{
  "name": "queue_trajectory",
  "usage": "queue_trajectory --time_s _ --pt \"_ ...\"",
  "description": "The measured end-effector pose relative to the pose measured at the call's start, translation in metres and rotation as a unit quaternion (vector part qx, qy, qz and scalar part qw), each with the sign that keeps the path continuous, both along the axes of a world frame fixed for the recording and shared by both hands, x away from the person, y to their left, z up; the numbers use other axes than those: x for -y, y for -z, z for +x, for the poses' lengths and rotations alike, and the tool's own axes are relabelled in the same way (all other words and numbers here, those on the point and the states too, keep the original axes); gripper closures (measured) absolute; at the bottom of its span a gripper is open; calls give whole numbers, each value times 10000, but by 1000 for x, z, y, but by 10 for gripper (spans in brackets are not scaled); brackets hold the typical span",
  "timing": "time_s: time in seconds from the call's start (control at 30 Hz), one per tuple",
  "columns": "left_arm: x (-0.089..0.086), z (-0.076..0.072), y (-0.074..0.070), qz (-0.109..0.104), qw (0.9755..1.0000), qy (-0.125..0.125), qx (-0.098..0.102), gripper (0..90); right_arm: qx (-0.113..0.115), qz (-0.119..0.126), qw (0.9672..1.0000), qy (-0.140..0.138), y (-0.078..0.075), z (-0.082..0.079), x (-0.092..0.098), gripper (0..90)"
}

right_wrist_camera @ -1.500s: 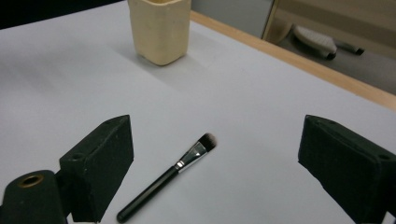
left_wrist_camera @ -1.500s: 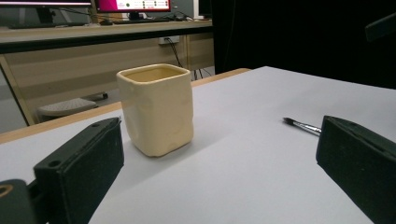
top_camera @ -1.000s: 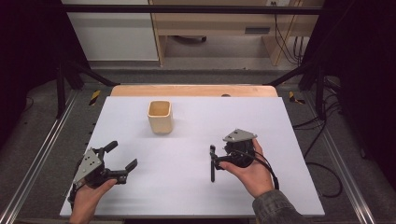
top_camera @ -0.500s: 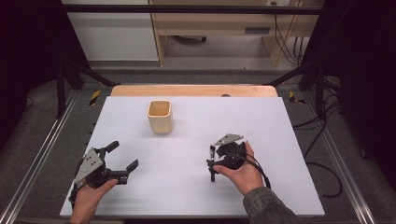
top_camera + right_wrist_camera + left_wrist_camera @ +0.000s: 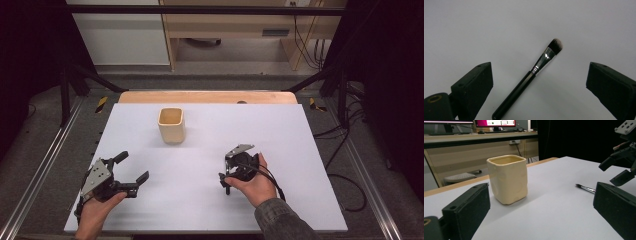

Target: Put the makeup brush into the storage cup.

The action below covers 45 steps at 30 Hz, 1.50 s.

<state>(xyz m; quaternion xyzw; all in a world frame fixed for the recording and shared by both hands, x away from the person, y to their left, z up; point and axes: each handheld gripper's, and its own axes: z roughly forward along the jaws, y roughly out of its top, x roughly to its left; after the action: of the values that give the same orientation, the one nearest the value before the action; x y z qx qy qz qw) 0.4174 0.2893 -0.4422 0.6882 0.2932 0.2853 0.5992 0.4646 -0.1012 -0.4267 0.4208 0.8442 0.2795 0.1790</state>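
Both pairs of jaws are spread wide, gripping nothing. On the right gripper (image 5: 226, 181), pointed down at the white table (image 5: 310, 150), they straddle a black makeup brush (image 5: 529, 77). Low at the table's near left, the left gripper (image 5: 131, 171) faces a cream cup (image 5: 507, 178). No writing is readable.

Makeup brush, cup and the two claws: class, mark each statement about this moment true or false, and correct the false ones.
1. The makeup brush lies flat on the white table. True.
2. The right claw is shut on the brush. False: it is open, jaws either side of it.
3. The cream cup stands upright. True.
4. The left claw holds the cup. False: it is open, apart from it.
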Motion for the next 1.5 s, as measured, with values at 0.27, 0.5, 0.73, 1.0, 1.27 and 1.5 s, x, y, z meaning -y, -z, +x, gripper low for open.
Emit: queue_trajectory --time_s 0.27,0.5,0.73,1.0,1.27,1.5 --pt "0 0 0 17 10000 7 0 6 -29 -23 10000 -35 2 1 -3 78" --pt "0 0 0 10 10000 1 10 7 -90 -31 10000 -21 3 1 -7 86" --pt "-1 0 0 16 10000 -62 34 7 -101 -84 9999 55 6 -1 -13 87" --pt "-1 0 -1 17 10000 -65 39 7 -169 -109 9998 84 13 4 -15 142" --pt "-1 1 -1 -19 10000 -81 46 7 -243 -120 9995 185 18 11 -19 132" --pt "-2 1 -1 -20 9999 -89 51 7 -294 -83 9991 280 21 14 -19 124"
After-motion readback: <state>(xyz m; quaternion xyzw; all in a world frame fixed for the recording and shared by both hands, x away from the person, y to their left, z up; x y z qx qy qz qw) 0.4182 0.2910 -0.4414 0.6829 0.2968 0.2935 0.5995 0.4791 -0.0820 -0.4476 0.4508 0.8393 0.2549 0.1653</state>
